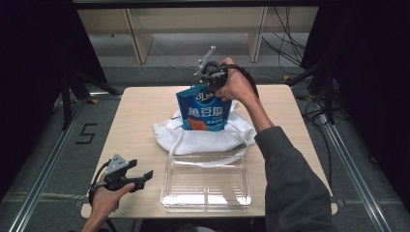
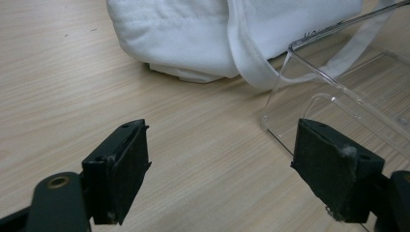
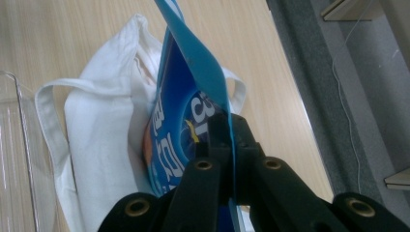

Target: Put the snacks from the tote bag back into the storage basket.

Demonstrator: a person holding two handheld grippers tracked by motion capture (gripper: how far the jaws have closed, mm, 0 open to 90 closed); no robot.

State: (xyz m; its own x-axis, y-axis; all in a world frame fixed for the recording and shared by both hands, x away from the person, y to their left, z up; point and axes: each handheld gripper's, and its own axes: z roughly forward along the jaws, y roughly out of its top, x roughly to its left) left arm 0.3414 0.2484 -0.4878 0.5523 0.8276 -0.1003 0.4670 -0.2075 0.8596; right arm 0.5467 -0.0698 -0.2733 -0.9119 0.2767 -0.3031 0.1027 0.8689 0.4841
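Black right tongs [image 3: 231, 145] are pinched on the top edge of a blue snack pouch [image 1: 203, 108], the thin blue seal caught between their pads. The pouch hangs upright, its lower end sunk into a white cloth bag [image 1: 203, 135] lying on the worktop [image 1: 140, 125]. One bag strap [image 1: 205, 162] drapes over the far rim of a clear plastic box [image 1: 208, 186], which sits just on the person's side of the bag. Well to the left of the bag, near the worktop's front edge, the left tongs [image 1: 142, 178] stand spread apart with nothing between them, hovering level and pointing toward the box's near left corner.
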